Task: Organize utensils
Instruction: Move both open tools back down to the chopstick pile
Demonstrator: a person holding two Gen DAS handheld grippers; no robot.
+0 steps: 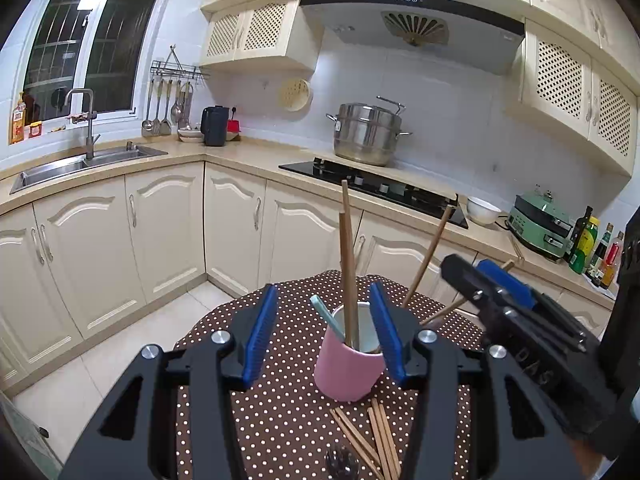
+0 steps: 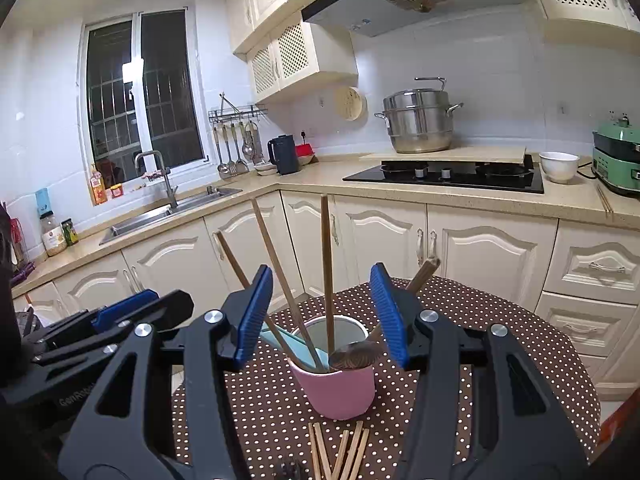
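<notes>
Cabinets (image 2: 488, 256) and a stone counter wrap the kitchen behind, with open tiled floor (image 1: 132, 340) left of the bench. The bench (image 2: 500, 320) is small, rounded at its far edge, and covered in a brown cloth with white dots; bare cloth lies to the right of the pink cup (image 2: 338, 384). The cup stands near the middle, holding upright wooden chopsticks (image 2: 327, 272), a pale blue utensil (image 2: 292, 346) and a dark wooden spoon (image 2: 356, 354). Loose chopsticks (image 2: 340, 452) lie on the cloth just in front of the cup. The left hand-held gripper (image 1: 324, 332) is spread wide, its blue pads flanking the cup, gripping nothing. The right hand-held gripper (image 2: 320, 316) is likewise spread, empty, either side of the cup's rim.
</notes>
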